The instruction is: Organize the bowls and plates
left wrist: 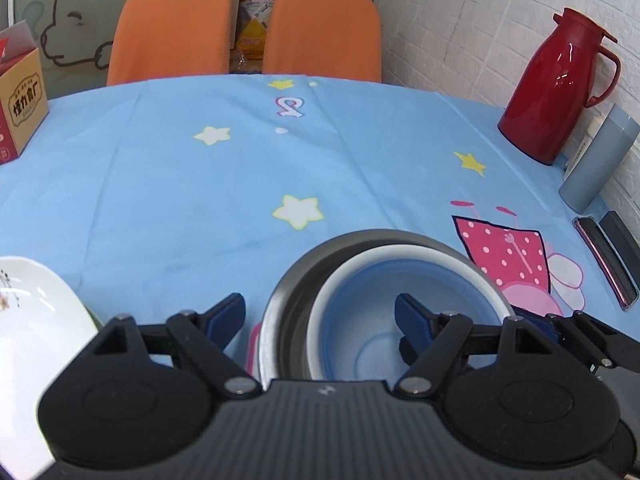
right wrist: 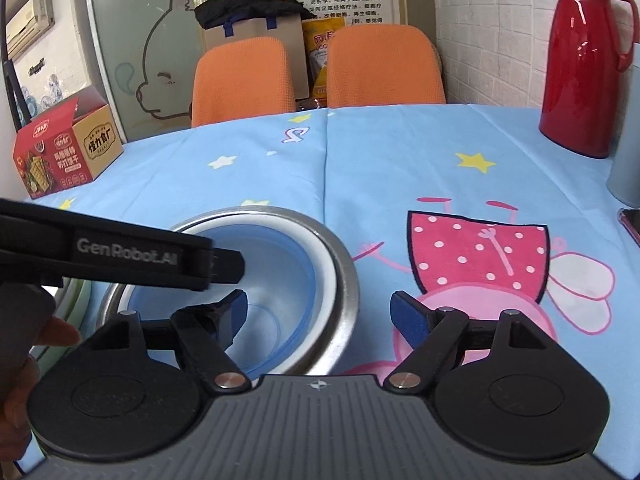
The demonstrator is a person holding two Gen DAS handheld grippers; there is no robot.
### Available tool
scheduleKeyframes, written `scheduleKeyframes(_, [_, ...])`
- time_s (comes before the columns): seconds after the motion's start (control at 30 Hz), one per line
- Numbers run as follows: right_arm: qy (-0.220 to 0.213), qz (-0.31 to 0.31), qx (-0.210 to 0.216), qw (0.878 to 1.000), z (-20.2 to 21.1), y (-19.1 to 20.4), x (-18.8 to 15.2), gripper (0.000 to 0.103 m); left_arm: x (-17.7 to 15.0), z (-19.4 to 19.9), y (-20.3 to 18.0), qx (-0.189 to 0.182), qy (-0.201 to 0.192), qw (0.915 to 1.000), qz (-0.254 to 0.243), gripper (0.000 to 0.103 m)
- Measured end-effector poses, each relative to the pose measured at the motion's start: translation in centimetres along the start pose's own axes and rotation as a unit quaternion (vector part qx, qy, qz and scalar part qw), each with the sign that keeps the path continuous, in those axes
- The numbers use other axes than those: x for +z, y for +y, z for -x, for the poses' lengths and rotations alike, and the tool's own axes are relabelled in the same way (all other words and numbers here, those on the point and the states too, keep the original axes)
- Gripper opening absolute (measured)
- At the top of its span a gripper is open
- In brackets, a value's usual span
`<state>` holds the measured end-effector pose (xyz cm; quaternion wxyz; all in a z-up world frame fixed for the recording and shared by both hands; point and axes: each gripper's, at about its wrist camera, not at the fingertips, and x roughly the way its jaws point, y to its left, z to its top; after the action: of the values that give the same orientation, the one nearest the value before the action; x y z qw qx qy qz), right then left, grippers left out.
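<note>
A blue bowl with a white rim sits nested inside a steel bowl on the blue tablecloth. My left gripper is open above them, its right finger over the blue bowl's inside and its left finger outside the steel rim. A white plate lies at the left edge. In the right wrist view the same blue bowl sits in the steel bowl. My right gripper is open, with its left finger over the bowl and its right finger over the cloth. The left gripper's body crosses above the bowl.
A red thermos jug and a grey cylinder stand at the right by the wall, with a phone near the edge. A snack box sits at the far left. Two orange chairs stand behind the table.
</note>
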<state>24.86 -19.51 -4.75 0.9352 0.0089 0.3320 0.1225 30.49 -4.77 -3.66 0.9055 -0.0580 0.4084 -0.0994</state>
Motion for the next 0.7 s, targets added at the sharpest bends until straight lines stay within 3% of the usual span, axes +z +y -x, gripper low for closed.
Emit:
scheduleKeyframes(0.4, [-0.006, -0.011, -0.001, 1.0, -0.5, 0.4, -0.3, 0.103, -0.5, -1.0, 0.0, -0.009, 0.002, 0.9999, 0.008, 0.077])
scheduleKeyframes(0.53, [-0.009, -0.013, 0.004, 1.0, -0.4, 0.7, -0.3, 0.103, -0.8, -0.8, 0.0, -0.017, -0.004, 0.9998, 0.007, 0.073])
scheduleKeyframes(0.57, [-0.009, -0.013, 0.008, 1.0, -0.4, 0.9, -0.3, 0.101, -0.9, -0.7, 0.0, -0.023, -0.005, 0.9997, 0.008, 0.068])
scheduleKeyframes(0.6, [-0.009, -0.012, 0.013, 1.0, -0.3, 1.1, -0.3, 0.089, -0.9, -0.6, 0.0, -0.03, -0.006, 0.9995, 0.009, 0.065])
scheduleKeyframes(0.7, [-0.008, -0.015, 0.007, 1.0, 0.0, 1.5, -0.5, 0.086, -1.3, -0.3, -0.1, -0.026, -0.007, 0.9994, 0.021, 0.061])
